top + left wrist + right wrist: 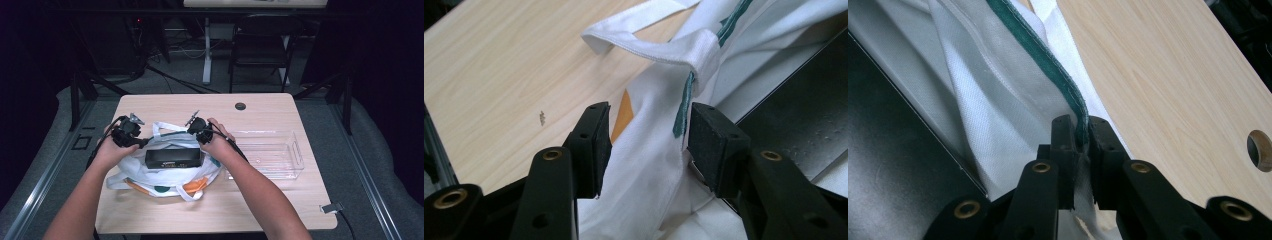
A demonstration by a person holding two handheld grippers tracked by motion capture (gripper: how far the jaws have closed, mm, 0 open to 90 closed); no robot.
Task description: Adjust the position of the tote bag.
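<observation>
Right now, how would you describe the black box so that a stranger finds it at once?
On the wooden table, look left of the clear plastic tray to the white cloth bag. The black box lies on that bag, between the two grippers: flat, rectangular, the sole dark, hard thing on the cloth.

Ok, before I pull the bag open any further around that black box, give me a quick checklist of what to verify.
1. Right gripper clamped on the white bag's green-trimmed rim: ok.
2. Left gripper gripping the cloth: not ok, jaws open with fabric between them.
3. Black box sitting in the bag's mouth: ok.
4. Bag handle free of the left jaws: ok.
5. Clear tray apart from the bag: ok.
6. Box fully free of the fabric underneath: cannot tell.
</observation>
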